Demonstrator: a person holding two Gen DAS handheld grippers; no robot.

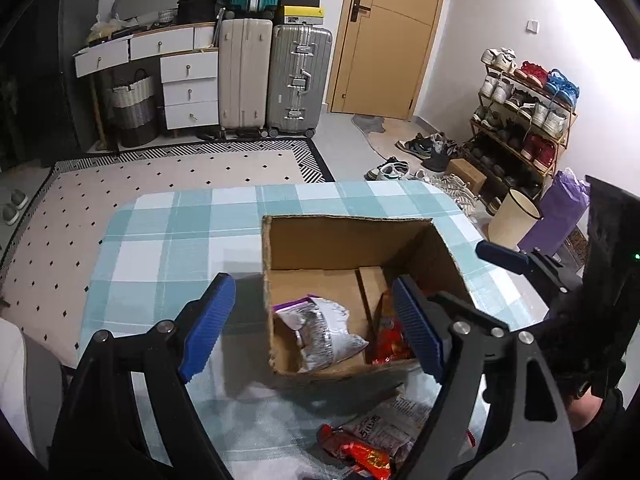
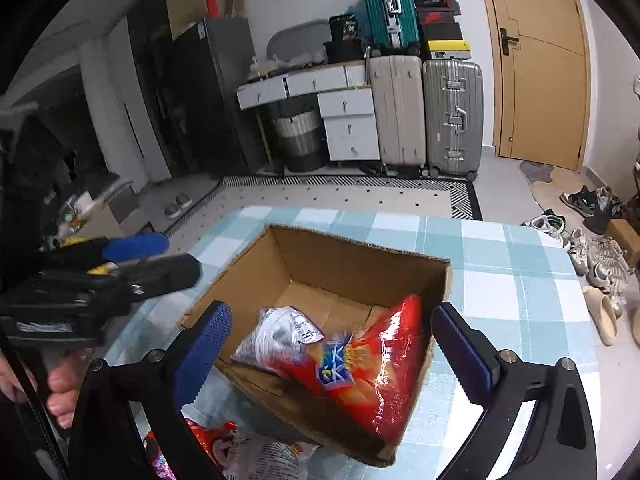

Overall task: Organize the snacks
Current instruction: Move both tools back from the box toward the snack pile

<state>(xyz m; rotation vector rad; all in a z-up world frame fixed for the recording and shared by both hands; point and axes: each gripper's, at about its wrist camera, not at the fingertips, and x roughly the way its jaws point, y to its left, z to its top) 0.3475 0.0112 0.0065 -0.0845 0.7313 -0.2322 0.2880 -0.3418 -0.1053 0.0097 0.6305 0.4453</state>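
Note:
An open cardboard box (image 1: 344,240) (image 2: 360,254) sits on the blue checked table. Inside lie a silver-and-purple snack bag (image 1: 320,332) (image 2: 276,336) and a red snack bag (image 1: 390,338) (image 2: 372,372) that leans on the box's right wall. More snack packets (image 1: 372,440) (image 2: 224,452) lie on the table in front of the box. My left gripper (image 1: 316,320) is open and empty above the box's near left corner; it also shows in the right wrist view (image 2: 152,258). My right gripper (image 2: 332,344) is open and empty above the box's near edge; one of its fingers (image 1: 500,256) shows in the left wrist view.
The table (image 1: 168,240) (image 2: 500,280) stands on a dotted rug (image 1: 160,172). Behind are suitcases (image 1: 276,80), a white drawer unit (image 1: 188,88) and a wooden door (image 1: 392,40). A shoe rack (image 1: 528,108), a cream bin (image 1: 514,220) and loose shoes (image 2: 592,256) are at the right.

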